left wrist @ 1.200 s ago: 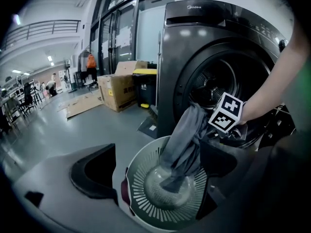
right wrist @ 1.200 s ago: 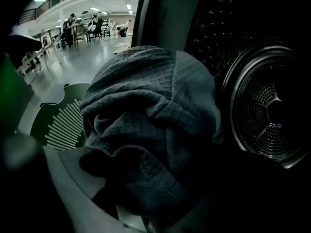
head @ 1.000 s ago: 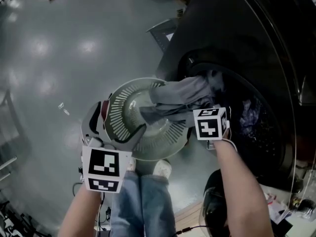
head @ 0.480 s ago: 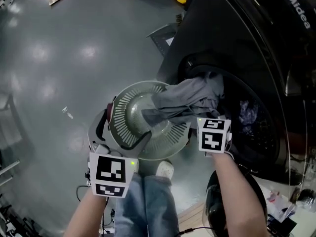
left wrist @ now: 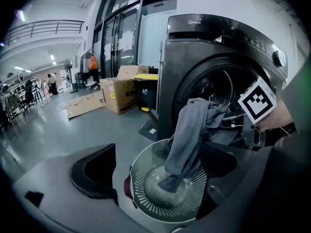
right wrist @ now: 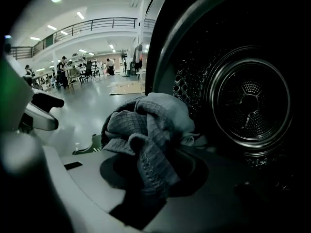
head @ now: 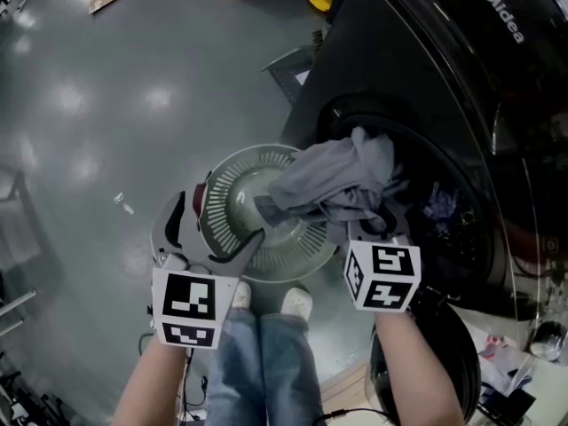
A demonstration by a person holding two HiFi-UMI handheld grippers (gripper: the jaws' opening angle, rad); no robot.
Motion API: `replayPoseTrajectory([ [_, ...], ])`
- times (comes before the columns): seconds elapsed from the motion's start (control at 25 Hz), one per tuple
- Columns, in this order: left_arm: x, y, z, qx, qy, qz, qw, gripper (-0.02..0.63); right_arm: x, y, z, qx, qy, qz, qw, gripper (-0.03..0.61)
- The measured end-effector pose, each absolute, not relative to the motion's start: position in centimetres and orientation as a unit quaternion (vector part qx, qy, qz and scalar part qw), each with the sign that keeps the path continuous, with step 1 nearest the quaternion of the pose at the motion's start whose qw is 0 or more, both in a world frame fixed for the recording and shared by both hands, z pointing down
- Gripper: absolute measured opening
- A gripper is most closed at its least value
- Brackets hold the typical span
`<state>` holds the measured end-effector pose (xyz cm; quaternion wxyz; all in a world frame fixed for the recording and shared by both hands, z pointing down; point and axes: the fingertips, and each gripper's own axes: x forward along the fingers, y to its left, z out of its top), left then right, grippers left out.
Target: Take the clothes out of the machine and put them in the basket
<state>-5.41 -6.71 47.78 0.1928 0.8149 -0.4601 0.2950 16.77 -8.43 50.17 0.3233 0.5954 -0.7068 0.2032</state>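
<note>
Grey garment (head: pixel 342 177): draped from machine (head: pixel 461 105) mouth over basket (head: pixel 222 177) rim at 3 o'clock, tail inside.
Right gripper (right wrist: pixel 148 176): jaws just closed, pinching it.
Left gripper (head: pixel 216 223): jaws wide, straddling rim at 8 o'clock.
Left over: dark cloth (head: pixel 441 204) in drum.

From washer (left wrist: pixel 214 47) to basket (left wrist: pixel 142 188), one grey garment (left wrist: pixel 190 135).
</note>
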Motion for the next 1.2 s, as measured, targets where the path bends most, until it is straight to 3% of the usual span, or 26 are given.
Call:
replayPoseTrajectory([
  [0.56,-9.4,-5.4,45.9,0.804,-0.486,0.285,0.189,0.545,4.6,-4.7,46.4,0.469,-0.797,0.332,0.187,0.135],
  [0.88,-11.5,-4.4,46.5,0.796,-0.498,0.283,0.197,0.545,2.6,-3.2,50.4,0.456,-0.777,0.370,0.226,0.150],
  [0.92,-11.5,-4.2,46.6,0.795,-0.498,0.283,0.198,0.545,2.8,-3.1,51.3,0.460,-0.769,0.376,0.235,0.171],
  [0.96,-11.6,-4.1,46.8,0.795,-0.498,0.283,0.200,0.545,3.1,-3.0,52.2,0.466,-0.761,0.380,0.245,0.234],
  [1.04,-11.6,-3.8,47.0,0.795,-0.496,0.284,0.203,0.545,3.6,-3.0,53.6,0.477,-0.747,0.387,0.254,0.445],
  [1.2,-11.3,-3.5,47.2,0.798,-0.492,0.283,0.204,0.545,4.8,-3.0,54.9,0.488,-0.728,0.402,0.267,0.459],
])
